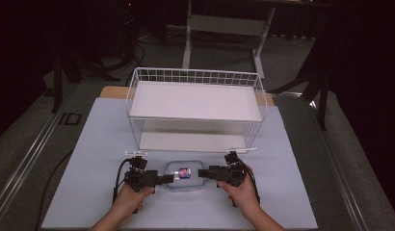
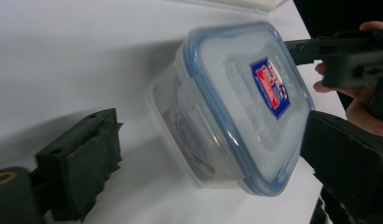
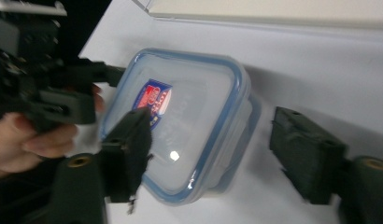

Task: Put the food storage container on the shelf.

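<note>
Both black two-jaw grippers are being held low over a pale blue-grey table top [image 1: 104, 144], one at each end of a clear plastic food container with a blue-rimmed snap lid [image 1: 185, 175].

Left gripper [image 1: 169, 178]: it is being pointed toward 3 o'clock in the high view, at the container's 9 o'clock end. Its jaws are standing apart; in the left gripper view [image 2: 206, 154] one jaw is being held over the lid edge and the other out on the table beside the wall. No pad is seen pressing.

Right gripper [image 1: 203, 173]: it is being pointed toward 9 o'clock, at the container's 3 o'clock end. Its jaws are likewise apart; in the right gripper view [image 3: 213, 154] one jaw is lying over the lid and the other well clear of the container on the table side. Contact with the lid cannot be told.

Container: it is resting on the table near the front edge, lid on, with a red and blue label [image 2: 271, 87] on top. At its 12 o'clock a white two-tier wire rack [image 1: 195, 103] is standing, apart from it.
</note>
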Motion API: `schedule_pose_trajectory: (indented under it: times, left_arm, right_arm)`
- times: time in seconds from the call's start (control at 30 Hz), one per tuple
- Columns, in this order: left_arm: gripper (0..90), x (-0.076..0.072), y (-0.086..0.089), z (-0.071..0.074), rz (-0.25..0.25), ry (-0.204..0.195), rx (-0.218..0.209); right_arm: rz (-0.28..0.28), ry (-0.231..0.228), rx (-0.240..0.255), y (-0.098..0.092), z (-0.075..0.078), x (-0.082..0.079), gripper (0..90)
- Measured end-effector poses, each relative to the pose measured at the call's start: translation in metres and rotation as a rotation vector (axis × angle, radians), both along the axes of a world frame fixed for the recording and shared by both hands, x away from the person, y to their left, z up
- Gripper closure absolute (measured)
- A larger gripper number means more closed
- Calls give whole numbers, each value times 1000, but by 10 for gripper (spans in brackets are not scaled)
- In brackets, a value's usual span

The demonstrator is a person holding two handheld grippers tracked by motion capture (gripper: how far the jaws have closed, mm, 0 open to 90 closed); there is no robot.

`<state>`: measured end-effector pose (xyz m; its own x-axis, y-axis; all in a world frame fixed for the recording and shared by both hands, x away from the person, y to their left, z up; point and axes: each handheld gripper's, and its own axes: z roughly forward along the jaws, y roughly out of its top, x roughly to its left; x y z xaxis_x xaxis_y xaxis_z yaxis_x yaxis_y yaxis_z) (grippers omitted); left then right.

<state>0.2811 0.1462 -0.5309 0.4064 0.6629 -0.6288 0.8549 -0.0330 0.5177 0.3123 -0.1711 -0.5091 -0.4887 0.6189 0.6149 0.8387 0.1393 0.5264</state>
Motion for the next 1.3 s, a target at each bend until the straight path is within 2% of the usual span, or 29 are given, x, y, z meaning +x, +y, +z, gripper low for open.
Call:
schedule_pose_trajectory:
  times: [0.07, 0.1, 0.2, 0.3, 0.4, 0.5, 0.57, 0.67, 0.77, 0.83, 0.87, 0.93, 1.0, 1.03, 1.07, 1.13, 1.23, 1.3]
  left_arm:
    - [87, 0, -1, -1, -1, 7, 0]
    - [134, 0, -1, -1, 2, 8, -1]
    - [174, 1, -2, -4, 3, 27, -10]
    - [216, 1, -1, -5, 3, 48, -37]
    - [283, 1, -1, -4, 4, 53, -55]
    - [328, 1, -4, -4, -19, 69, -74]
    - [325, -1, -8, -3, -30, 63, -55]
    - [377, -3, -6, -2, -22, 62, -61]
    - [384, -5, -7, 0, -24, 52, -42]
    - [385, -6, -9, 3, -30, 57, -18]
    - [385, -7, -11, 5, -33, 46, -2]
    - [387, -9, -11, 6, -33, 42, 6]
    - [394, -12, -12, 8, -10, 39, 6]
    - [430, -13, -13, 10, 11, 41, 3]
    - [435, -14, -14, 11, 14, 35, 13]
    - [435, -15, -14, 11, 18, 33, 15]
    - [442, -16, -17, 15, 42, 15, 32]
    - [448, -15, -19, 16, 43, 17, 36]
  right_arm:
    - [-11, 40, 13, 0, -2, 2, 344]
    - [-17, 63, 20, -1, -3, 2, 345]
    - [-17, 88, 26, 0, -6, 4, 370]
    - [-20, 118, 34, 0, -8, 5, 374]
    - [-20, 141, 36, 2, -10, 6, 403]
    - [-13, 153, 23, 4, -13, 5, 429]
    - [-14, 162, 34, 5, -14, 4, 430]
    - [-16, 170, 33, 5, -14, 4, 438]
    - [-22, 170, 29, 5, -12, 3, 445]
    - [-26, 157, 11, 7, -10, 1, 446]
    - [-27, 149, 2, 7, -9, -1, 447]
    - [-30, 137, -4, 7, -8, -4, 449]
    - [-36, 143, -6, 8, -6, -6, 451]
    - [-30, 143, -8, 9, -6, -7, 454]
    - [-26, 144, -12, 10, -4, -8, 454]
    - [-19, 128, -39, 12, -1, -10, 455]
    - [-10, 114, -51, 13, 1, -12, 456]
    - [-10, 83, -70, 14, 4, -14, 455]
